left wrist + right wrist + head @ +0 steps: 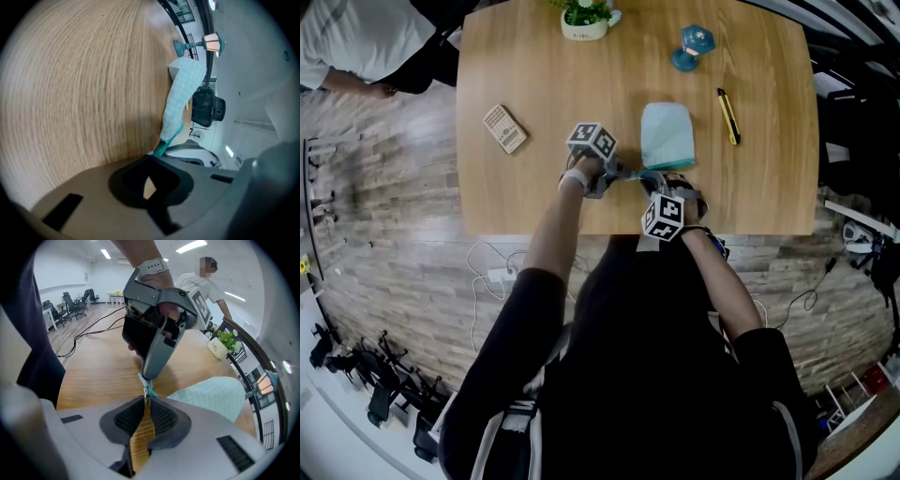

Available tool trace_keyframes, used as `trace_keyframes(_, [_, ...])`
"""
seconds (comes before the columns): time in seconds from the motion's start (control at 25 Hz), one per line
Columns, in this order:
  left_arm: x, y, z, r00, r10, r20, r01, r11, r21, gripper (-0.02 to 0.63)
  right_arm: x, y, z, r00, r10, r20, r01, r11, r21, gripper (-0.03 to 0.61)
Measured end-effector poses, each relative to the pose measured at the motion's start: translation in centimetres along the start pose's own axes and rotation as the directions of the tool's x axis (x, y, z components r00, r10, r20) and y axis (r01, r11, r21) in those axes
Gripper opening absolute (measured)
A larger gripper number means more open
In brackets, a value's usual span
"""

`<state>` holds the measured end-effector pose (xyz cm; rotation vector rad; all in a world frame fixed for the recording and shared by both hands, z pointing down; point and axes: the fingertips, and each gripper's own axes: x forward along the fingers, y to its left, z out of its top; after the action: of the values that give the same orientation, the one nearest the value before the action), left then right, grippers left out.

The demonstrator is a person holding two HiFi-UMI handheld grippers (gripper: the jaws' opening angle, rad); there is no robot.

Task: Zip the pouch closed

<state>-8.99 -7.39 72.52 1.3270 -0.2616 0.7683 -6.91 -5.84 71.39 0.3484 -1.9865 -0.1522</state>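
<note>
The left tool (156, 158) clamped the pouch's (667, 134) teal end; the right tool (146, 400) pinched the zip pull (147, 390), over the desk (534, 56).

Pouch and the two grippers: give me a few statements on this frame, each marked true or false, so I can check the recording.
1. The pouch lies on the wooden table. True.
2. The left gripper is open and clear of the pouch. False: its fingers are shut on the pouch's teal end.
3. The right gripper pinches the zipper pull. True.
4. In the head view the calculator lies right of the pouch. False: it lies to the left; a yellow-and-black tool lies to the right.
5. A potted plant stands at the table's far edge. True.
</note>
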Motion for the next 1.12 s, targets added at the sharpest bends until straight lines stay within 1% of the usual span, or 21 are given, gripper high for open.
trace_keyframes(0.12, [-0.03,-0.02,0.01,1.0,0.002,-0.005,-0.002,1.0,0.005,-0.002,0.26,-0.13,0.07,1.0,0.0,-0.008,0.0,1.0,-0.013,0.04])
trace_keyframes(0.28, [0.02,0.07,0.06,1.0,0.005,-0.016,-0.005,1.0,0.009,-0.002,0.45,0.15,0.07,1.0,-0.004,-0.022,0.002,0.998,-0.062,0.037])
trace_keyframes(0.32, [0.0,0.06,0.09,1.0,0.007,-0.02,-0.007,1.0,0.01,-0.002,0.47,0.19,0.08,1.0,-0.006,-0.028,0.004,0.997,-0.074,0.022])
trace_keyframes(0.36, [-0.02,0.04,0.11,1.0,0.008,-0.022,-0.008,1.0,0.012,-0.002,0.49,0.21,0.12,0.999,-0.011,-0.035,0.008,0.997,-0.083,0.02])
trace_keyframes(0.44, [-0.07,0.05,0.09,1.0,0.009,-0.022,-0.009,1.0,0.015,-0.002,0.56,0.28,0.24,0.999,-0.02,-0.045,0.016,0.996,-0.083,0.018])
trace_keyframes(0.52, [-0.05,0.06,0.05,1.0,0.01,-0.02,-0.01,1.0,0.018,-0.002,0.57,0.3,0.19,0.999,-0.007,-0.047,0.005,0.999,-0.049,0.017])
trace_keyframes(0.68, [-0.25,0.06,0.1,1.0,0.021,-0.014,-0.021,0.999,0.024,-0.002,0.1,-0.15,-0.14,0.999,0.024,-0.035,-0.023,0.999,0.048,0.015])
trace_keyframes(0.88, [-0.29,0.11,0.17,0.999,0.044,-0.01,-0.044,0.998,0.04,-0.002,0.03,-0.43,-0.33,0.999,0.042,-0.024,-0.04,0.994,0.098,0.015])
trace_keyframes(0.96, [-0.23,0.17,0.14,0.998,0.067,-0.014,-0.067,0.996,0.059,-0.002,0.12,-0.27,-0.46,0.999,0.045,-0.027,-0.042,0.994,0.104,0.015])
trace_keyframes(1.12, [-0.23,0.29,0.21,0.989,0.146,-0.021,-0.143,0.984,0.105,-0.002,-0.06,-0.34,-0.49,0.998,0.054,-0.02,-0.05,0.989,0.142,0.015])
